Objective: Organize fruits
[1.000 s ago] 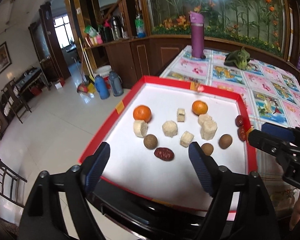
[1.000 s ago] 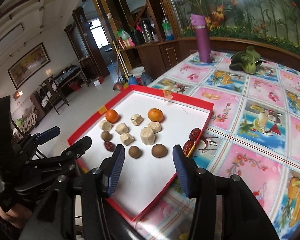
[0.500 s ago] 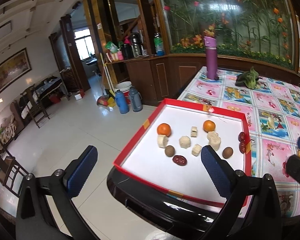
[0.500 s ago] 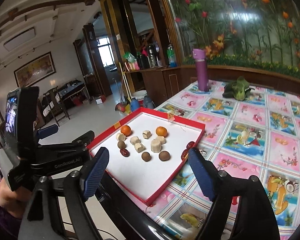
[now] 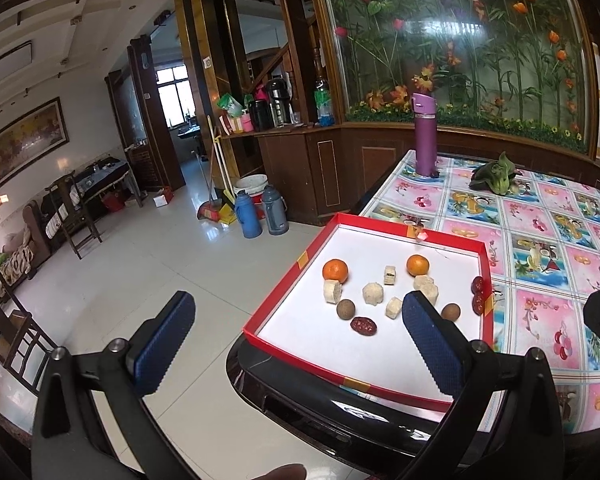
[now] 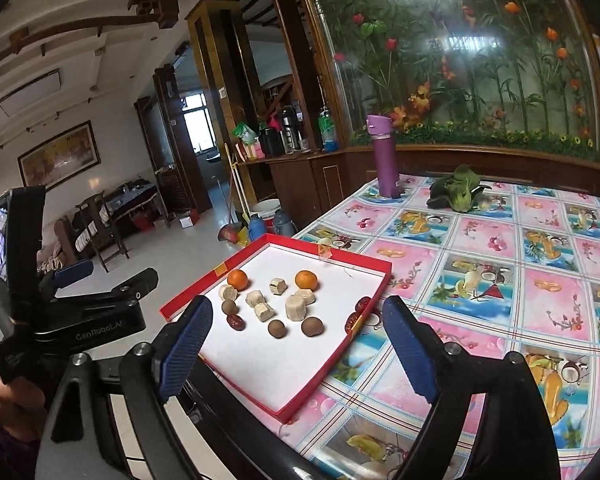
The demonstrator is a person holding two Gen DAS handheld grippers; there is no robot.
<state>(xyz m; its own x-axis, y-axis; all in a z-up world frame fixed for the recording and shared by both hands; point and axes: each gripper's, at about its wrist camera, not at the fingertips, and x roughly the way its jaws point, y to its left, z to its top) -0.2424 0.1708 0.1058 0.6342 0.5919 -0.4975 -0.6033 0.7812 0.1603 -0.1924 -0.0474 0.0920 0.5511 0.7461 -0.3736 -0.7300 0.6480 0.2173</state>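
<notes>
In the left wrist view, the left claw (image 5: pixel 300 344) is seen spread wide and empty, short of the shallow red-rimmed white tray (image 5: pixel 284 308) at the near corner of the fruit-patterned counter (image 5: pixel 540 240). Two round oranges (image 5: pixel 335 270), pale cut chunks, brown balls and dark red dates lie in the tray.

In the right wrist view, the right claw (image 6: pixel 296 344) is shown opening, nothing between its pads, near the tray (image 6: pixel 374 296).
</notes>
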